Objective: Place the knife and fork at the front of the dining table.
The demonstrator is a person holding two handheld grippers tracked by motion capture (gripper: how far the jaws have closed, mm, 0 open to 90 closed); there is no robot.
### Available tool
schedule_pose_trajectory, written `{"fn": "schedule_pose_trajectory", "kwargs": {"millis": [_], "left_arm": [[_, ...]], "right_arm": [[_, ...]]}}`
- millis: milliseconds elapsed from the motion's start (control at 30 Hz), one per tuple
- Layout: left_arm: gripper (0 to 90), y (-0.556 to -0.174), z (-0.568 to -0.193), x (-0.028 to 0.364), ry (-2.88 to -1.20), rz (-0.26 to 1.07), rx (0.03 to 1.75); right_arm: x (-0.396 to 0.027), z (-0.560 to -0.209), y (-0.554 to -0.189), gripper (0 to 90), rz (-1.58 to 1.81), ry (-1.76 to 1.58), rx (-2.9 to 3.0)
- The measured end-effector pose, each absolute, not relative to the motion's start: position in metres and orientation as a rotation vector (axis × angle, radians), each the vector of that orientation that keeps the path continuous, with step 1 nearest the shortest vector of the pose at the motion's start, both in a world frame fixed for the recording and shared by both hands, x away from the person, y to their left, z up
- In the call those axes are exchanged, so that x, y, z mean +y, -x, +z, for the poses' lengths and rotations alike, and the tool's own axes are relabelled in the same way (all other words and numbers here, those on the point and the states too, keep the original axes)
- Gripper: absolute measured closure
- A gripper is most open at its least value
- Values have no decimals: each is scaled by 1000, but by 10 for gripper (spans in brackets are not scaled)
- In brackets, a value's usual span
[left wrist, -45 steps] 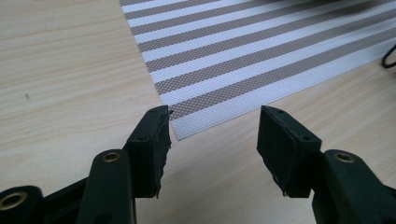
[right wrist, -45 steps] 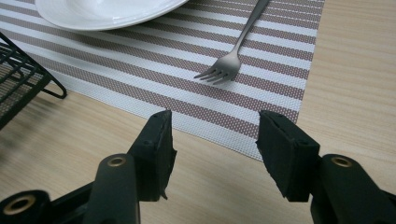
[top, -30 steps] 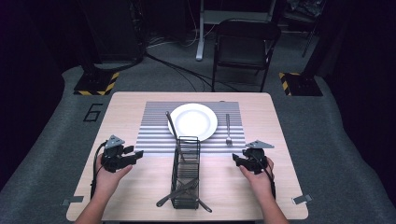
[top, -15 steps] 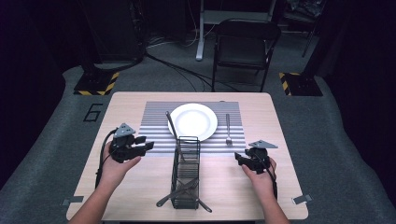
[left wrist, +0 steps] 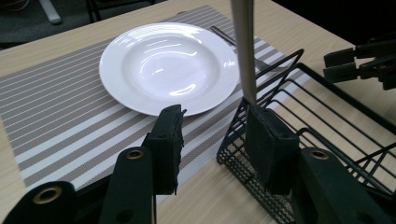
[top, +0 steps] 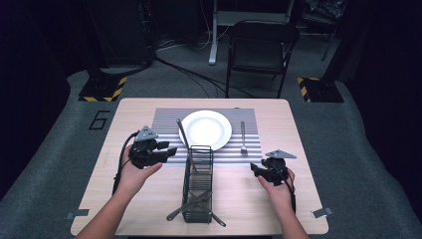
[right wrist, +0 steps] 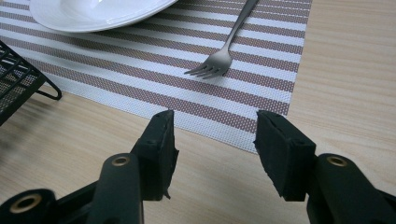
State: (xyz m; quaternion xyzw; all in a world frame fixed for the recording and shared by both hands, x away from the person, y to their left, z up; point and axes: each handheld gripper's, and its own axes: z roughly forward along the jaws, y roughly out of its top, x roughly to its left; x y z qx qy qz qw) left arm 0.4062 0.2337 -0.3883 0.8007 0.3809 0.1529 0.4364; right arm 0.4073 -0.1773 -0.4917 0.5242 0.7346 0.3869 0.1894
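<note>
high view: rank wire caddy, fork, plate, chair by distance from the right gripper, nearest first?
From the right gripper, high view:
1. fork, just beyond it on the striped placemat.
2. wire caddy, to its left at the table's middle.
3. plate, farther back left on the placemat.
4. chair, past the table's far edge.

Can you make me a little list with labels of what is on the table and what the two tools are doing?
table: light wood
mat: striped placemat
plate: white plate, empty, on the mat
fork: fork on the mat, right of the plate
basket: black wire basket, front middle, cutlery lying at its near end
tall piece: a utensil handle leaning up out of the basket
left tool: left tool open, jaws just been closing, nothing between them, near the basket
right tool: right tool open, empty, pointing toward the fork
</note>
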Motion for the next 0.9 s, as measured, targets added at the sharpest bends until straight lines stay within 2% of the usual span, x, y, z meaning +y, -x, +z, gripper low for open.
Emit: {"fn": "schedule_pose_trajectory", "kwargs": {"millis": [567,900], "left_arm": [[617,-422,-398,197,-1999,296,908],[674,-428,-404,189,-1993,305,899]], "right_arm": [[-178,-492,-408,462,1088,-1479,2063],[-180,-493,-408,462,1099,-1497,2063]]}}
